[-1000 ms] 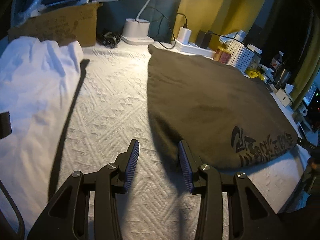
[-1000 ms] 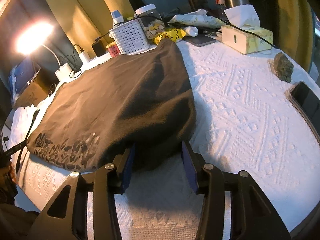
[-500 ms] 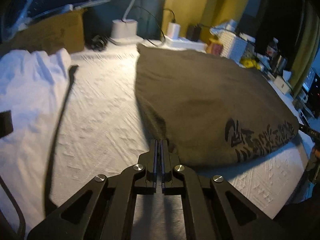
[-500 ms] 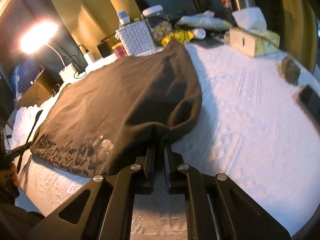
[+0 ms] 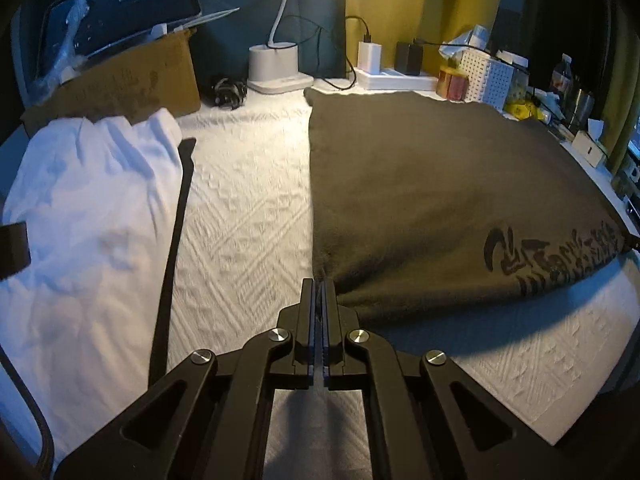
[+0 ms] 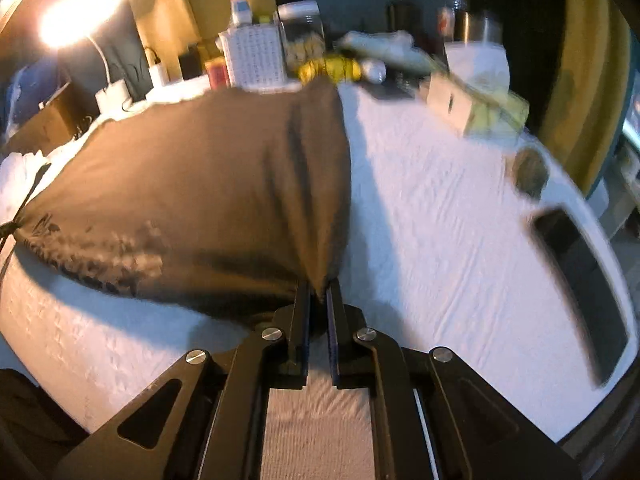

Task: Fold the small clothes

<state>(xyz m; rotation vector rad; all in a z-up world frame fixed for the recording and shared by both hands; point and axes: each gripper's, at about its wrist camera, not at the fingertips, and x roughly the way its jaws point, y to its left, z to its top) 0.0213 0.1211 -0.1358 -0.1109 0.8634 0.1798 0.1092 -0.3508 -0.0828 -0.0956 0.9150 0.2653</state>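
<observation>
Early stage by the look of it: dark garment [image 5: 432, 200] spread flat on white textured cloth [image 5: 244, 216], near corners pinched in left gripper [image 5: 319, 292] and right gripper [image 6: 318, 294], right corner lifted, no fold laid, white clothes [image 5: 88, 184] waiting leftward.

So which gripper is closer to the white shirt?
Left. The left gripper pinches the dark shirt's near corner on the side facing the white shirt; the right gripper pinches the opposite corner.
</observation>
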